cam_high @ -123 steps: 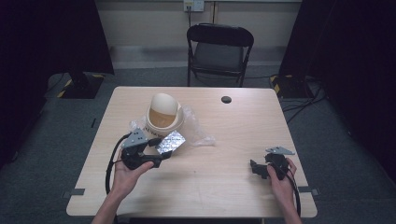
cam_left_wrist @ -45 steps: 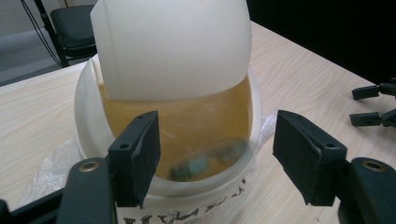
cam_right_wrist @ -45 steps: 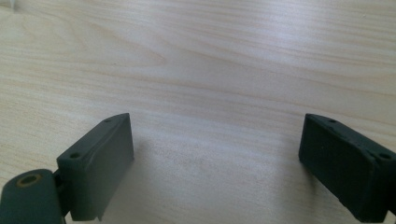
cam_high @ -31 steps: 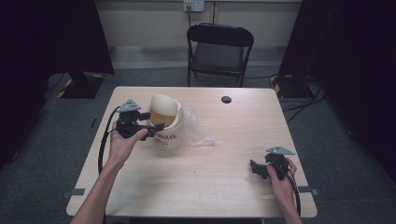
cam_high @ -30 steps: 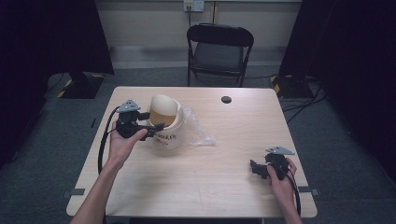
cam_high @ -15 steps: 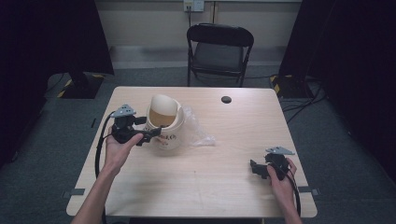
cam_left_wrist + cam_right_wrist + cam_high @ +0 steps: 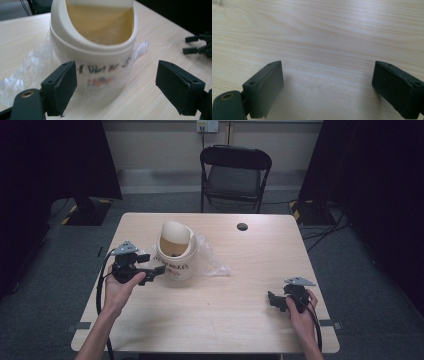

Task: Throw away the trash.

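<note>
Cream plastic desktop bin (image 7: pixel 175 251), lined with a clear plastic bag (image 7: pixel 212 260), is seen upright left of centre on the table (image 7: pixel 240 320), its swing lid (image 7: pixel 174 231) tipped open. Left gripper (image 7: pixel 116 92) is held just beside it, jaws just opened, apart and empty. Right gripper (image 7: pixel 327 87) is rested near right, jaws apart; the deposit is judged done, lid closing possibly left.

Wooden table (image 7: pixel 210 320) bearing a cream bin (image 7: pixel 175 251) on clear plastic (image 7: pixel 212 262) at ten o'clock; black disc (image 7: pixel 242 226) at one o'clock.

Printing on the bin (image 7: pixel 105 68) (perhaps a logo) is too blurred to read.
</note>
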A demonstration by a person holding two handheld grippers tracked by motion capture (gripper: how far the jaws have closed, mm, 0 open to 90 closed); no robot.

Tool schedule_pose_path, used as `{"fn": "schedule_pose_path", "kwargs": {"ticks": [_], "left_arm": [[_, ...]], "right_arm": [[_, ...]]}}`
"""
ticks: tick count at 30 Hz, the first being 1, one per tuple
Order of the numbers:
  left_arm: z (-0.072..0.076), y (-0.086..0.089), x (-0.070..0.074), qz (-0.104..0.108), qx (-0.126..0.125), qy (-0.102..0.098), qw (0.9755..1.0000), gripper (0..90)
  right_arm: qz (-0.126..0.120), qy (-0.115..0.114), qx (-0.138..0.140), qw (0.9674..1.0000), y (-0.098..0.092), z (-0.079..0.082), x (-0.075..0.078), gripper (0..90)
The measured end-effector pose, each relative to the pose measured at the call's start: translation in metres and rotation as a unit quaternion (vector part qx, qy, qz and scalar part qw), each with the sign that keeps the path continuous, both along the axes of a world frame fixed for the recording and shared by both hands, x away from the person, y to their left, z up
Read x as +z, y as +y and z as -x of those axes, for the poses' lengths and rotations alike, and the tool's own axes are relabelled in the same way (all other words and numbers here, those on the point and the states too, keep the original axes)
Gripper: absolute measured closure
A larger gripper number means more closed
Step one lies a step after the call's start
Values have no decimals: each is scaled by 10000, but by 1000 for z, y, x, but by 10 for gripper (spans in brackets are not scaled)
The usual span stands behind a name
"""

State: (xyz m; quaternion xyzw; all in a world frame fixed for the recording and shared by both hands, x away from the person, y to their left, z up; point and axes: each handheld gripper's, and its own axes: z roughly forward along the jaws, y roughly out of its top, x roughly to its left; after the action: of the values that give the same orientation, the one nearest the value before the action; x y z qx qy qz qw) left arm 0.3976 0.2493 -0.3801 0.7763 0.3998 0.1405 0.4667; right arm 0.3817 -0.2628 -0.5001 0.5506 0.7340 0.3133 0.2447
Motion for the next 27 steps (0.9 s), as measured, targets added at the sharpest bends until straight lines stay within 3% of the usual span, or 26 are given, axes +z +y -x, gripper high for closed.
{"fn": "schedule_pose_path", "kwargs": {"ticks": [14,22,27], "left_arm": [[36,6,-33,28,243,111,9996,174],[44,16,-56,-17,337,344,9988,167],[47,24,-80,-77,472,645,9968,171]], "right_arm": [[0,0,-1,10000,0,0,0,95],[-2,1,2,10000,0,0,0,95],[1,0,0,10000,0,0,0,95]]}}
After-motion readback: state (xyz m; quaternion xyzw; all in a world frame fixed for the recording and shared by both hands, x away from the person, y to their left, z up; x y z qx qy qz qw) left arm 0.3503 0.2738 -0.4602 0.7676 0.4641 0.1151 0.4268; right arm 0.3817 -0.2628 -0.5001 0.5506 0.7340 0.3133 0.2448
